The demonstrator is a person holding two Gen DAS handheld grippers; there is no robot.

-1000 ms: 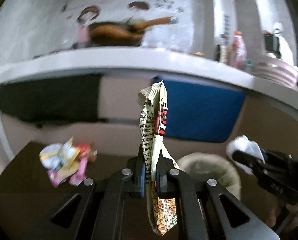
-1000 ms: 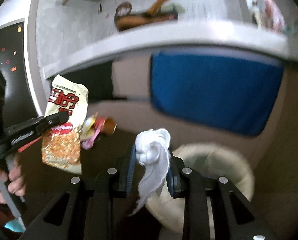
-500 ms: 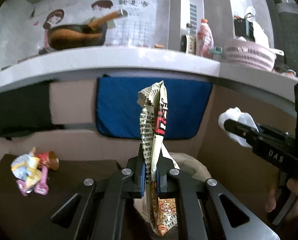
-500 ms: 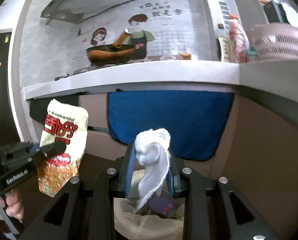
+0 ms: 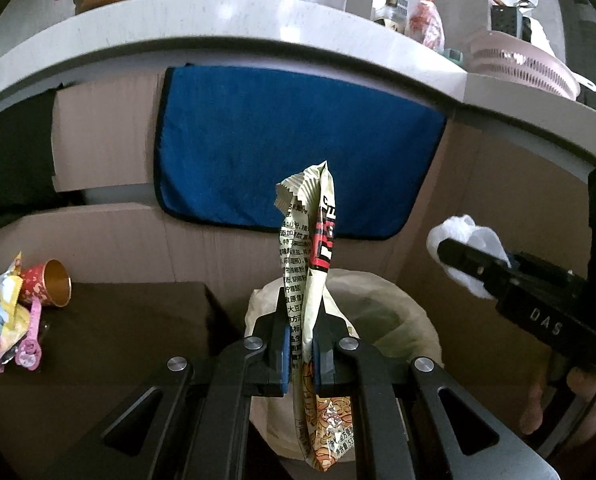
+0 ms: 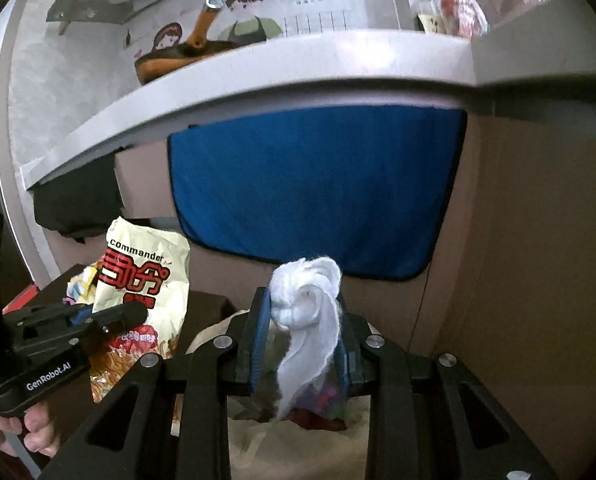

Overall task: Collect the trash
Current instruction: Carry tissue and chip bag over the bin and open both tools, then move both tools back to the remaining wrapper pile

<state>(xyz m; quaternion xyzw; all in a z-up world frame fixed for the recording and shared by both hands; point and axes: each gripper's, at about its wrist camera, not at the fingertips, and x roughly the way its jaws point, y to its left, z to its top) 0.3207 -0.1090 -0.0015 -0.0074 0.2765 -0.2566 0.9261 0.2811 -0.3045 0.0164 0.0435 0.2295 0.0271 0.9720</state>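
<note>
Crinkled foil snack packet point(image 6: 146, 280) printed "Commander", serrated top, clamped in the left gripper point(image 5: 300, 344) above the bag-lined trash bin point(image 5: 394, 320); right gripper point(image 6: 302, 344), marked "DAS", pinches a wispy white tissue wad point(image 6: 306, 300) over it

A blue cloth point(image 5: 298, 152) hangs from the counter point(image 5: 226, 28) edge over the cardboard front point(image 5: 106, 136). On the counter's right end stand a pink colander point(image 5: 526, 66) and a red bottle point(image 5: 426, 22); a pan point(image 6: 186, 56) sits toward its left.
</note>
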